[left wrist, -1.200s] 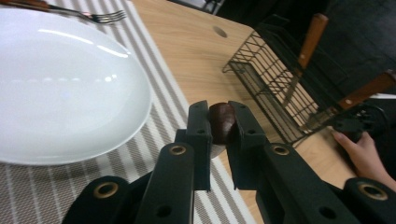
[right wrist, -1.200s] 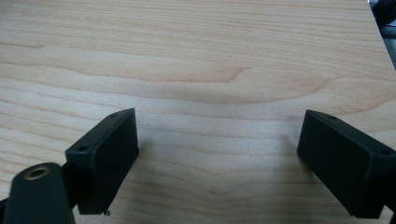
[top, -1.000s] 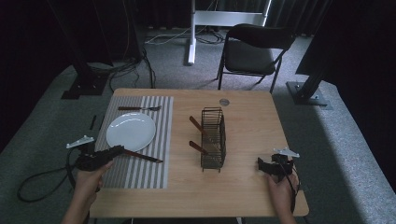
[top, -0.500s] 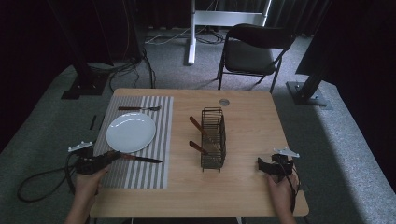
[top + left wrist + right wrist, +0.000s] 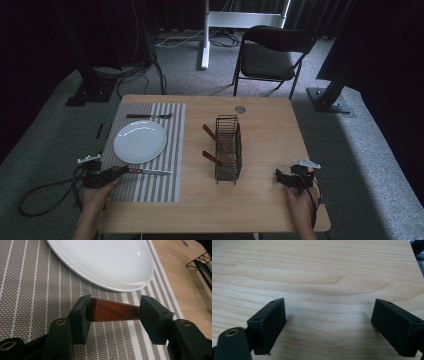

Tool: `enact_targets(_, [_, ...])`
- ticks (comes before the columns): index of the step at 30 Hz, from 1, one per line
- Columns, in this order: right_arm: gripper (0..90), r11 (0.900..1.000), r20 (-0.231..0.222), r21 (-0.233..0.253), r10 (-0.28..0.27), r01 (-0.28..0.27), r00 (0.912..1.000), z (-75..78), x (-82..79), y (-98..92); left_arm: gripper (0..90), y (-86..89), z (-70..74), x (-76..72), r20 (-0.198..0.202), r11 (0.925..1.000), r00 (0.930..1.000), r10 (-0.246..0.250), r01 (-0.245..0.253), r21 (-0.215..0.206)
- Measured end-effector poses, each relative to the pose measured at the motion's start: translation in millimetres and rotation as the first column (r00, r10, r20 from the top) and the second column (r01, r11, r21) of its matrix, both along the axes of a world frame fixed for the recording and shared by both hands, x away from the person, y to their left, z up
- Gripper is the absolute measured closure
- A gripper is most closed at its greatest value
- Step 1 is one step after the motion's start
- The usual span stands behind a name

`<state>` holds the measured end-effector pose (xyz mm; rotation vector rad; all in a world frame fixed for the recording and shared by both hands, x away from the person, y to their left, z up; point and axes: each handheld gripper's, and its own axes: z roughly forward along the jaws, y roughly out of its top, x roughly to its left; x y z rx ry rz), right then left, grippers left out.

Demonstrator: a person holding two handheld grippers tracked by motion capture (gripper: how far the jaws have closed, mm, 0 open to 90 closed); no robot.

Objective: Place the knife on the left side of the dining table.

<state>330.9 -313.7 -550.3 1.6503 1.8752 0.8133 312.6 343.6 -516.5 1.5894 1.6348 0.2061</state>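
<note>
The left claw [image 5: 113, 312] grips the knife's wooden handle [image 5: 112, 313] on the striped placemat [image 5: 145, 185] near the counter's front left corner; the right claw [image 5: 328, 325] gapes wide.

The high view looks forward and down over the whole table [image 5: 260, 210] from the near side. The left gripper view sits very close above the striped mat [image 5: 30, 290] and plate [image 5: 105, 262] — both also at the high view's left — while the right gripper view hovers close over bare wood.
</note>
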Motion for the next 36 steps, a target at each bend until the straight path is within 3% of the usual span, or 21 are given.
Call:
enact_targets(5, [11.8, 1.0, 0.0, 0.0, 0.0, 0.0, 1.0, 0.0, 0.0, 0.0, 41.3, -0.5, -6.4, 2.5, -0.027, 0.9994, 0.9994, 0.021, -0.021, 0.028])
enact_targets(11, [11.8, 1.0, 0.0, 0.0, 0.0, 0.0, 1.0, 0.0, 0.0, 0.0, 37.0, -1.7, -15.3, 3.8, -0.04, 0.999, 0.9984, 0.04, -0.04, 0.019])
enact_targets(19, [11.8, 1.0, 0.0, 0.0, 0.0, 0.0, 1.0, 0.0, 0.0, 0.0, 34.7, -6.9, -13.2, 5.2, -0.033, 0.9946, 0.9982, 0.051, -0.048, 0.093])
enact_targets(20, [11.8, 1.0, 0.0, 0.0, 0.0, 0.0, 1.0, 0.0, 0.0, 0.0, 34.3, -8.7, -12.7, 5.6, -0.027, 0.9912, 0.9981, 0.055, -0.051, 0.122])
enact_targets(26, [11.8, 1.0, 0.0, 0.0, 0.0, 0.0, 1.0, 0.0, 0.0, 0.0, 32.6, -12.8, -12.7, 7.8, -0.029, 0.983, 0.9976, 0.063, -0.057, 0.175])
enact_targets(28, [11.8, 1.0, 0.0, 0.0, 0.0, 0.0, 1.0, 0.0, 0.0, 0.0, 32.2, -15.1, -12.2, 9.4, -0.03, 0.9771, 0.998, 0.056, -0.049, 0.207])
enact_targets(29, [11.8, 1.0, 0.0, 0.0, 0.0, 0.0, 1.0, 0.0, 0.0, 0.0, 32.1, -17.5, -11.8, 10.0, -0.031, 0.968, 0.9977, 0.061, -0.051, 0.246])
enact_targets(30, [11.8, 1.0, 0.0, 0.0, 0.0, 0.0, 1.0, 0.0, 0.0, 0.0, 32.3, -17.5, -11.8, 10.0, -0.031, 0.968, 0.9977, 0.061, -0.051, 0.246])
enact_targets(31, [11.8, 1.0, 0.0, 0.0, 0.0, 0.0, 1.0, 0.0, 0.0, 0.0, 32.3, -21.3, -11.9, 10.5, -0.031, 0.954, 0.9979, 0.057, -0.045, 0.296])
enact_targets(35, [11.7, 1.0, 0.0, 0.0, 0.0, 0.0, 1.0, 0.0, 0.0, 0.0, 31.8, -21.2, -12.3, 9.2, -0.019, 0.954, 0.998, 0.061, -0.053, 0.295])
enact_targets(36, [11.8, 1.0, 0.0, 0.0, 0.0, 0.0, 1.0, 0.0, 0.0, 0.0, 31.7, -19.2, -12.0, 5.9, 0.0, 0.956, 0.9974, 0.072, -0.069, 0.285])
